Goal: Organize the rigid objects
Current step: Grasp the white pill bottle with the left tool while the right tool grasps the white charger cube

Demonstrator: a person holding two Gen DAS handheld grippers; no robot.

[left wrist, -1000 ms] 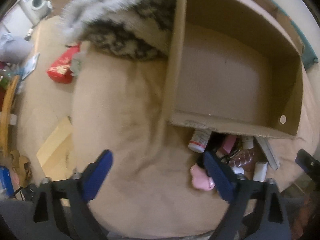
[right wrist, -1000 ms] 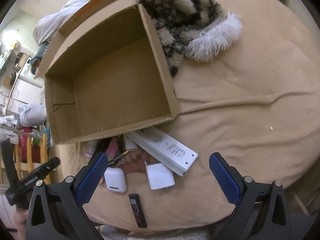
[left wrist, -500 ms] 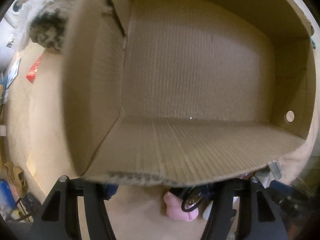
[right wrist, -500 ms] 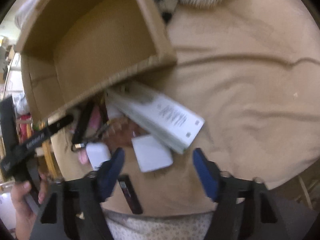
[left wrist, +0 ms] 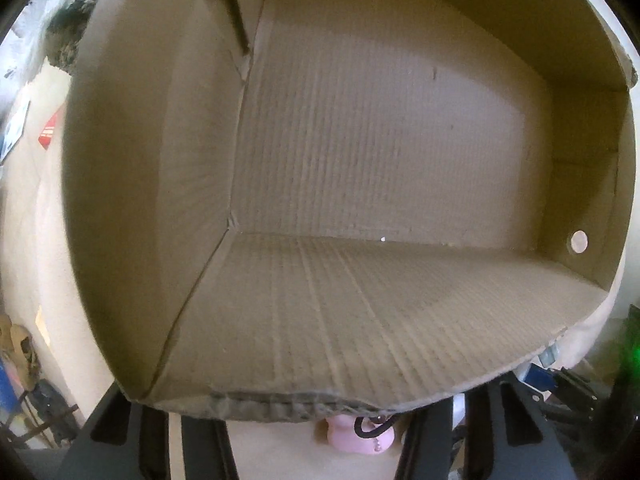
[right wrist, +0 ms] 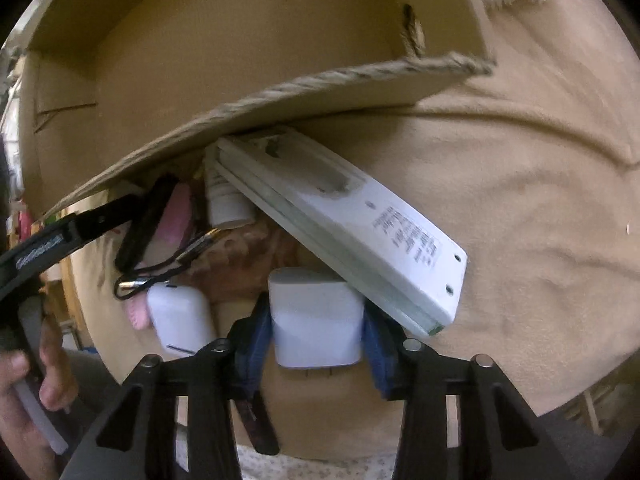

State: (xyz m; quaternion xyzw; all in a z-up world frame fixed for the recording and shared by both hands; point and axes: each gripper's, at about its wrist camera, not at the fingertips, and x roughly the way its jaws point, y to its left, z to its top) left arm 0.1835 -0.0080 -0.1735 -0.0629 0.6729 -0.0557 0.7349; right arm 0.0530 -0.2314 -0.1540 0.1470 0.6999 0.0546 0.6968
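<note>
White charger (right wrist: pixel 316 322) btwn right gripper (right wrist: pixel 316 344) pads

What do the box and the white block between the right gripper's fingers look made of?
Box: corrugated cardboard, matte brown; fluted ridges and a frayed cut edge show. White block: likely hard plastic, smooth and slightly glossy, rounded corners; looks like a charger. The right gripper is closing around it.
</note>
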